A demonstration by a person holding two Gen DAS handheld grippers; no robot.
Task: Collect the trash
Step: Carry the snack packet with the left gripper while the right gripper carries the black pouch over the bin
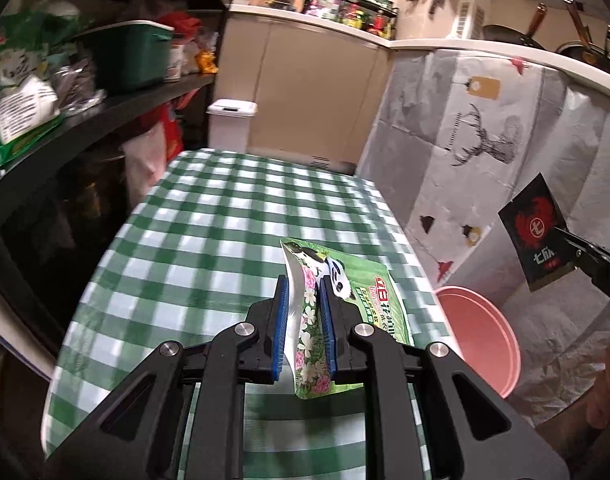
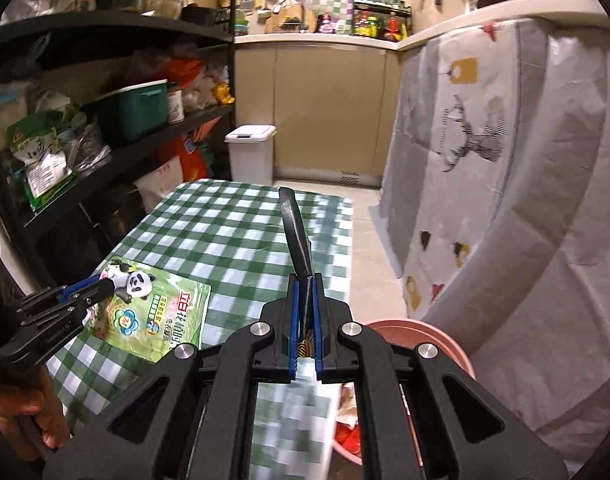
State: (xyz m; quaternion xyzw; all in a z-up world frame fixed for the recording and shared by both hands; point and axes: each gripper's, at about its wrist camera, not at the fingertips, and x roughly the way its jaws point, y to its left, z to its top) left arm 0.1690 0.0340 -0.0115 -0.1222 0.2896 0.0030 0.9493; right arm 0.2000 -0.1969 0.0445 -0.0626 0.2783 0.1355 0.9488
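My left gripper (image 1: 303, 284) is shut on the edge of a green panda-print pouch (image 1: 353, 300) and holds it just above the checked table (image 1: 209, 216). The same pouch (image 2: 161, 312) shows at lower left in the right wrist view, with the left gripper (image 2: 105, 286) pinching its near corner. My right gripper (image 2: 305, 278) is shut on a black packet (image 2: 297, 232), seen edge-on, near the table's right edge. In the left wrist view that black packet (image 1: 535, 232), with a red emblem, hangs high above the pink bin (image 1: 481, 332).
The pink bin (image 2: 445, 340) stands on the floor right of the table and holds some wrappers. Dark shelves (image 1: 105, 104) full of bags line the left. A white lidded bin (image 1: 231, 124) stands beyond the table. A cloth-covered counter (image 1: 485, 140) runs along the right.
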